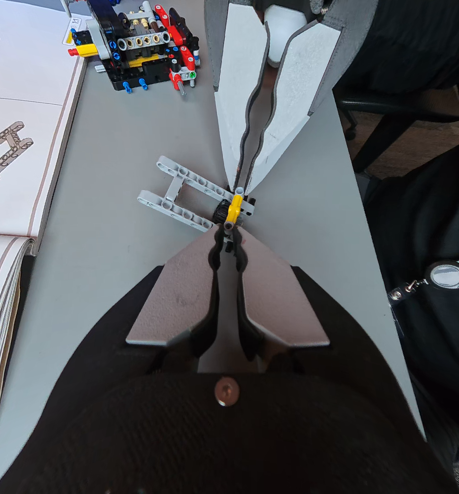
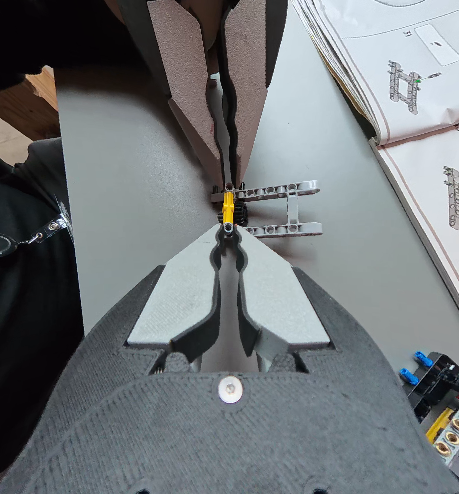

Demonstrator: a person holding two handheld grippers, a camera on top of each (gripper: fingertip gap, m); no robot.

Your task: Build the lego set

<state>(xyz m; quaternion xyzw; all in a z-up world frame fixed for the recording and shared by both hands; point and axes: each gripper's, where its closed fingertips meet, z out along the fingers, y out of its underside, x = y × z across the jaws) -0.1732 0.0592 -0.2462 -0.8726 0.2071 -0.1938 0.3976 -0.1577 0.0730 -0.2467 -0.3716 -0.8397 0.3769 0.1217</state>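
Observation:
A grey frame made of two long holed beams and a cross piece lies low over the grey table. At its near end are a yellow connector and a black gear. My left gripper is shut on the grey pin end on one side of the yellow connector. My right gripper comes from the top and is shut on the opposite pin end. In the right wrist view, my right gripper faces the left gripper across the yellow connector, with the frame extending right.
An open instruction booklet lies at the left of the table, also in the right wrist view. A larger black, red and yellow model stands beyond the frame. A person in black with a badge reel sits at the table's right edge. The tips of both grippers are at nearly the same place.

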